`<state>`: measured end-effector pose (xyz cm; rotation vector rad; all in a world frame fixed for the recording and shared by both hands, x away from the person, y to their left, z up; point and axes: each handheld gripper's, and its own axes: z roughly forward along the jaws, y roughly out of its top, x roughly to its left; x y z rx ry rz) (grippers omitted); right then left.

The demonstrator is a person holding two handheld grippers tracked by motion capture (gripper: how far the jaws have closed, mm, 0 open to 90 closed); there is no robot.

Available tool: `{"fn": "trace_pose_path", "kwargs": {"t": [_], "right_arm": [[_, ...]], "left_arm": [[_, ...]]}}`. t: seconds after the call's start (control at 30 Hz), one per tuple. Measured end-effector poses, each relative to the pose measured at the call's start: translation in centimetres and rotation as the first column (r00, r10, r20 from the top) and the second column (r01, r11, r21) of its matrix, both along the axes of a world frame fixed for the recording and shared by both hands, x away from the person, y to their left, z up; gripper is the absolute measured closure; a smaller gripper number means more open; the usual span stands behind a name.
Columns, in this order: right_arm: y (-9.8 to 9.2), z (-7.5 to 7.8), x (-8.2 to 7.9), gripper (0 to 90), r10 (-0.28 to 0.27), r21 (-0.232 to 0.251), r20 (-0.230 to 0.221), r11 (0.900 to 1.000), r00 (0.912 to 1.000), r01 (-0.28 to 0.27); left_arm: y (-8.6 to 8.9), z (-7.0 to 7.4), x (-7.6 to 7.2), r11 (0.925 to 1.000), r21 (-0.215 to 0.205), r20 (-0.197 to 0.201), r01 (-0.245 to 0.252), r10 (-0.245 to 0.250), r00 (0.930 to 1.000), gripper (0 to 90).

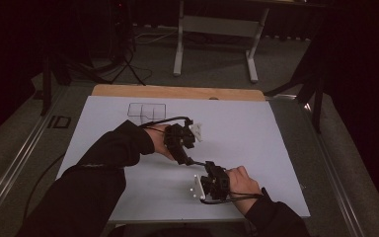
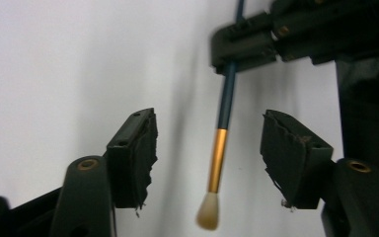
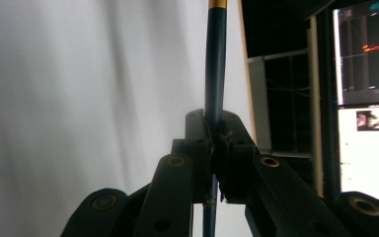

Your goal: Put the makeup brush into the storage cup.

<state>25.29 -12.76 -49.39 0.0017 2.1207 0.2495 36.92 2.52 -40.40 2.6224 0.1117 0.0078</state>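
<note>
Your right gripper [image 3: 212,143] is clamped on the brush [image 2: 220,143] handle. Your left gripper [image 2: 207,148] stands apart, the brush's gold ferrule and bristles between its pads, touching neither.

- A white sheet [image 1: 256,143] is spread over the worktop [image 1: 177,92], whose wooden edge is seen at the far side.
- The left gripper [image 1: 186,137] is held over the sheet's middle (a clear container [image 1: 147,111] lies just beyond).
- The right gripper [image 1: 208,184] is held near the front edge.
</note>
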Motion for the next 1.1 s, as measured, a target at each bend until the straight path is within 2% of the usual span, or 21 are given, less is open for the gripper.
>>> {"fn": "trace_pose_path", "kwargs": {"t": [0.1,0.17,0.2,0.23,0.3,0.33,0.4,0.5,0.53,0.57,0.6,0.67,0.73,0.8,0.83,0.93,0.97,1.0,1.03,1.07,1.1], "right_arm": [[-0.1,0.3,0.1,84.4,-0.007,0.032,-0.035,0.999,0.9994,0.008],[-0.1,0.4,0.1,84.4,-0.01,0.033,-0.04,0.999,0.9991,0.011],[-0.1,0.4,0.3,84.4,-0.014,0.049,-0.063,0.999,0.9979,0.017],[-0.2,0.4,0.3,84.4,-0.019,0.058,-0.065,0.998,0.9977,0.023],[-0.3,0.4,0.5,84.4,-0.025,0.058,-0.078,0.998,0.9966,0.029],[-0.4,0.5,0.6,84.4,-0.027,0.065,-0.09,0.997,0.9956,0.033],[-0.5,0.5,0.7,84.4,-0.046,0.075,-0.092,0.996,0.9947,0.053],[-0.7,0.6,1.1,84.4,-0.064,0.111,-0.135,0.991,0.9888,0.079],[-0.8,0.8,1.4,84.4,-0.074,0.129,-0.165,0.987,0.9835,0.096],[-1.0,0.9,1.5,84.4,-0.083,0.151,-0.184,0.982,0.9794,0.112],[-1.0,1.0,1.7,84.5,-0.095,0.161,-0.197,0.979,0.9758,0.128],[-1.3,1.3,2.0,84.4,-0.1,0.212,-0.26,0.964,0.9604,0.158],[-1.5,1.5,2.3,84.4,-0.106,0.236,-0.291,0.955,0.9509,0.179],[-1.8,1.7,2.5,84.4,-0.109,0.278,-0.344,0.937,0.9325,0.212],[-2.0,1.7,2.7,84.4,-0.111,0.292,-0.37,0.929,0.9224,0.229],[-2.6,1.9,3.4,84.5,-0.106,0.355,-0.447,0.89,0.888,0.285],[-2.9,2.0,3.6,84.4,-0.107,0.375,-0.467,0.875,0.878,0.306],[-3.2,2.1,3.9,84.4,-0.103,0.4,-0.489,0.856,0.8664,0.327],[-3.2,2.1,3.9,84.4,-0.103,0.4,-0.489,0.856,0.8664,0.327],[-3.6,2.2,4.1,84.4,-0.1,0.417,-0.497,0.843,0.8617,0.339],[-4.2,2.4,4.5,84.4,-0.087,0.464,-0.535,0.801,0.8403,0.379]], "left_arm": [[0.5,0.6,0.1,0.9991,-0.036,0.003,-0.02,0.02,0.9998,31.1],[0.6,0.9,0.1,0.9977,-0.057,0.003,-0.036,0.036,0.9993,25.7],[0.6,0.9,0.1,0.9977,-0.057,0.003,-0.036,0.036,0.9993,24.8],[0.8,1.0,0.1,0.9962,-0.078,0.026,-0.039,0.041,0.9988,20.9],[1.0,1.1,0.2,0.994,-0.093,0.024,-0.059,0.061,0.9978,13.7],[1.0,1.2,0.2,0.9933,-0.085,0.029,-0.079,0.081,0.9963,9.8],[1.3,1.2,0.4,0.9903,-0.105,0.012,-0.091,0.093,0.9956,5.8],[1.7,1.6,0.4,0.9864,-0.125,0.019,-0.107,0.11,0.9938,0.7],[1.7,1.6,0.4,0.9864,-0.125,0.019,-0.107,0.11,0.9938,0.7],[2.2,2.0,0.4,0.981,-0.153,0.032,-0.119,0.125,0.9916,0.4],[2.2,2.0,0.4,0.981,-0.153,0.032,-0.119,0.125,0.9916,0.4],[3.0,2.6,0.3,0.964,-0.229,0.056,-0.135,0.152,0.9868,0.4],[3.7,2.9,0.3,0.9515,-0.272,0.069,-0.143,0.167,0.9835,0.4],[4.3,3.1,0.2,0.9353,-0.316,0.084,-0.16,0.195,0.9772,0.4],[4.7,3.1,0.1,0.9233,-0.345,0.084,-0.169,0.21,0.9741,0.4],[5.5,3.2,-0.3,0.8916,-0.41,0.072,-0.192,0.241,0.9679,0.6],[5.5,3.2,-0.3,0.8916,-0.41,0.072,-0.192,0.241,0.9679,0.6],[6.0,3.1,-0.8,0.8778,-0.435,0.063,-0.2,0.252,0.9658,0.6],[6.0,3.1,-0.8,0.8778,-0.435,0.063,-0.2,0.252,0.9658,0.6],[6.3,2.8,-1.2,0.8615,-0.454,0.073,-0.227,0.29,0.9543,0.6],[6.5,2.6,-1.4,0.8527,-0.466,0.064,-0.237,0.3,0.9519,0.6]]}}
